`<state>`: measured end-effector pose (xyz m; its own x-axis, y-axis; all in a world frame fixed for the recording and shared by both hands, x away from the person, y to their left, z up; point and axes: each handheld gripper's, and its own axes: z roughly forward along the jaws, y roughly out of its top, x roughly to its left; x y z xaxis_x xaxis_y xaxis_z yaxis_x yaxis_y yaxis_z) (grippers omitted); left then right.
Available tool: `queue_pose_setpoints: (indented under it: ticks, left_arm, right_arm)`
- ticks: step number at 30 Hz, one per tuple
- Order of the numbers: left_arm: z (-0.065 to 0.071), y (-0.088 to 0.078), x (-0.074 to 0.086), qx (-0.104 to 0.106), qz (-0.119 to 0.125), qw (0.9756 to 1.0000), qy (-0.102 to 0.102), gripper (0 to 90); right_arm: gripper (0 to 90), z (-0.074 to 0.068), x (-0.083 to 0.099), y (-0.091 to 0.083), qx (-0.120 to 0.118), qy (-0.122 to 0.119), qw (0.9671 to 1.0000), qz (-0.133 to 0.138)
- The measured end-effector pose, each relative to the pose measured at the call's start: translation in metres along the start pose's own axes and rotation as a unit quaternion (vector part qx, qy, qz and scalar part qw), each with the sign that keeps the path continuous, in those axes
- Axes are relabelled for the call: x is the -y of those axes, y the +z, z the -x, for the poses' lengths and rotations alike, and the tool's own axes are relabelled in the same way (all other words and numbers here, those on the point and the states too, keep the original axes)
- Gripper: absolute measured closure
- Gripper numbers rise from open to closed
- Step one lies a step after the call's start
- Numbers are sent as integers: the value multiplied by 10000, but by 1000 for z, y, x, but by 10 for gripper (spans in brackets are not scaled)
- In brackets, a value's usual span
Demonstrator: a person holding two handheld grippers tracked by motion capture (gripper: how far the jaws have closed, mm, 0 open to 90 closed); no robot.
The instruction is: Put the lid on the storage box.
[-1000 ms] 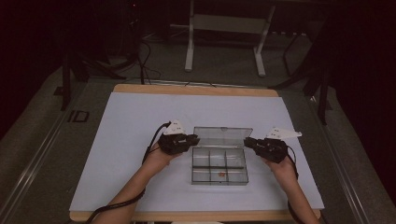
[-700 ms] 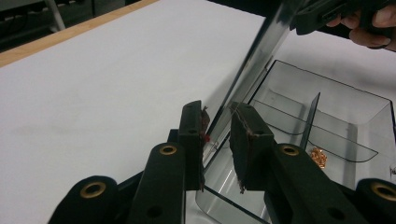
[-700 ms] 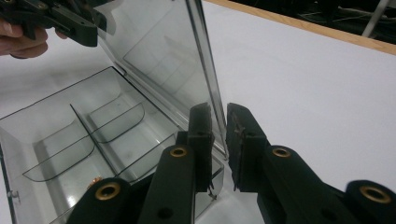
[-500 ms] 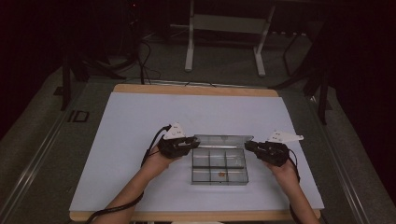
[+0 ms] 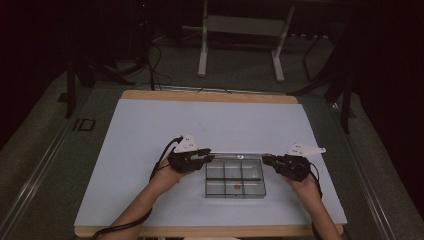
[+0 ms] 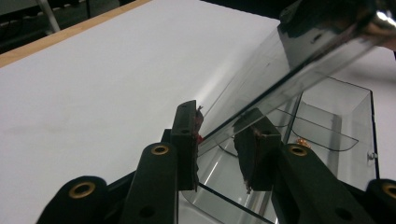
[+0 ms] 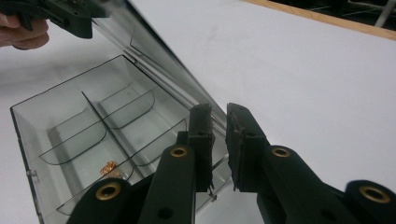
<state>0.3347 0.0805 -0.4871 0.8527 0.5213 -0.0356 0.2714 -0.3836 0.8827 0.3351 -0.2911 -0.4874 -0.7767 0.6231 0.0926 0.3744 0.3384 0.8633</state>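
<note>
A clear plastic compartment box [image 5: 235, 181] sits on the white mat, with a small orange item [image 5: 238, 186] in one near cell. Its hinged lid [image 5: 237, 155] stands raised, seen edge-on from above. My left gripper [image 5: 210, 158] is at the lid's left end. In the left gripper view the lid [image 6: 261, 79] runs between my left gripper's jaws [image 6: 219, 121], which have just been opening and leave a gap beside it. My right gripper [image 5: 266, 160] is at the right end. There my right gripper [image 7: 219, 112] is shut on the edge of the lid [image 7: 154, 51].
The white mat [image 5: 150, 135] covers a wood-edged table [image 5: 210, 96], with bare mat to the left, right and behind the box. A metal stand [image 5: 240, 25] and cables lie on the dark floor beyond the far edge.
The lid has swung up from lying flat behind the box to standing on its hinge. Both grippers have followed it toward the near side.
</note>
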Motion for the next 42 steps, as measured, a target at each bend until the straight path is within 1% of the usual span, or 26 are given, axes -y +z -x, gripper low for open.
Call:
queue_pose_setpoints:
  ticks: [5,6,7,11,16,19,21,23,33,38,42]
  left_arm:
    - [3,0,1,-19,23,10000,13,685]
    - [5,-1,2,-24,14,10000,50,678]
    - [6,-1,2,2,29,10000,28,667]
    - [9,-1,2,39,-7,10000,39,616]
    - [12,-3,2,102,16,9999,-28,575]
    - [13,-4,3,109,5,9999,-71,532]
    - [13,-4,4,108,-13,9999,-89,512]
    - [13,-6,5,103,-23,9999,-91,506]
    - [14,-6,12,101,-83,9997,-192,455]
    - [15,-8,16,105,-149,9996,-232,442]
    - [13,-11,20,101,-177,9992,-336,429]
  right_arm:
    - [801,-1,3,-1,-35,12,10000,-3]
    - [799,-1,4,-1,-42,14,10000,-14]
    - [794,-1,4,-1,-61,27,10000,-15]
    - [742,-2,5,0,-124,72,9999,-19]
    - [695,-3,6,2,-134,70,9999,-48]
    - [650,-3,6,3,-200,108,9997,-51]
    - [608,-3,7,4,-184,107,9998,-60]
    - [589,-3,8,4,-207,155,9996,-76]
    - [524,0,14,3,-194,244,9995,-107]
    - [509,2,18,1,-174,304,9993,-119]
    - [505,3,21,0,-159,346,9992,-133]
